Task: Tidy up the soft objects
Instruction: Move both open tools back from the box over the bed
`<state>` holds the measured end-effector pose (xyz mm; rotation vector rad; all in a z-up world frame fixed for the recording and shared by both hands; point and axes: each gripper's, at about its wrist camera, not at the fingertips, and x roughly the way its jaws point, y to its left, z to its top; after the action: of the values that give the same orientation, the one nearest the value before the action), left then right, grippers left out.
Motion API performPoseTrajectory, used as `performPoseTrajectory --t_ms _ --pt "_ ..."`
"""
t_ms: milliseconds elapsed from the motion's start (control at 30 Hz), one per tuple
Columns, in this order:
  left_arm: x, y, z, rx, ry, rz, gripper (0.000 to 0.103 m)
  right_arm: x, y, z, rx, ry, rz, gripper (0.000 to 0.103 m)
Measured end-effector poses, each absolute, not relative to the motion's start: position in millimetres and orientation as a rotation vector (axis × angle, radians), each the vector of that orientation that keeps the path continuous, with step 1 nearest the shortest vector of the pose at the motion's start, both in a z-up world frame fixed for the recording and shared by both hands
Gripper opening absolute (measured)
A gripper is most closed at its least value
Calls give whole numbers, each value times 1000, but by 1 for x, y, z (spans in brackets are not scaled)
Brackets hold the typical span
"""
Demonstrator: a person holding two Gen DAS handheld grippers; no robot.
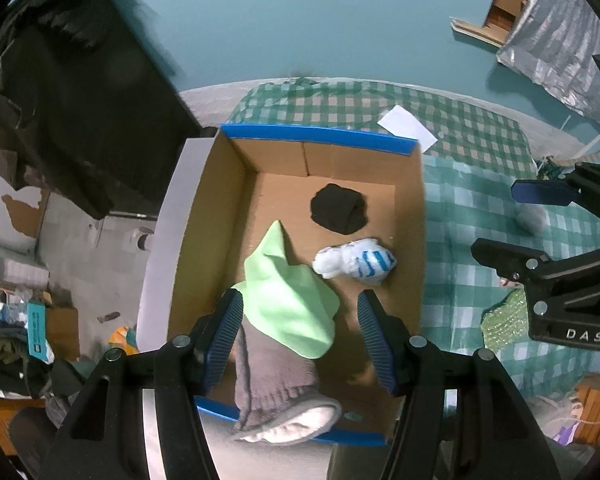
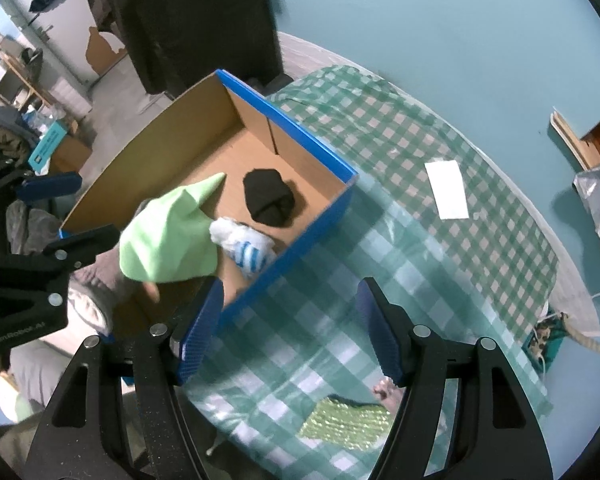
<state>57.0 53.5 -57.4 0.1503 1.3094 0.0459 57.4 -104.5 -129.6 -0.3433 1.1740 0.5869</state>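
Note:
An open cardboard box with blue rims [image 1: 320,138] [image 2: 300,236] stands on a green checked cloth. Inside lie a black rolled sock [image 1: 339,208] [image 2: 269,197], a white sock with blue stripes [image 1: 356,262] [image 2: 246,246], a light green cloth [image 1: 292,300] [image 2: 168,236] and a grey fleece item [image 1: 278,388] that drapes over the near rim. My left gripper [image 1: 300,340] is open over the box, its fingers either side of the green cloth. My right gripper [image 2: 290,336] is open above the tablecloth beside the box's right wall. A green knitted pad [image 2: 346,420] [image 1: 504,324] lies on the cloth beneath it.
A white paper slip [image 1: 407,125] [image 2: 448,189] lies on the checked cloth [image 2: 420,216] behind the box. A dark garment [image 1: 72,100] hangs at the left. A silver bag [image 1: 560,44] and cardboard stand far right. The floor at left holds clutter.

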Motion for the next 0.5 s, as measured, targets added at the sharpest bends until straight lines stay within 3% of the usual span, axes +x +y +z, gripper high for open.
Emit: performPoseTrajectory --t_ms 500 --pt "50 -9 -55 267 1298 -42 61 50 -179 -133 -293 1201 505 70"
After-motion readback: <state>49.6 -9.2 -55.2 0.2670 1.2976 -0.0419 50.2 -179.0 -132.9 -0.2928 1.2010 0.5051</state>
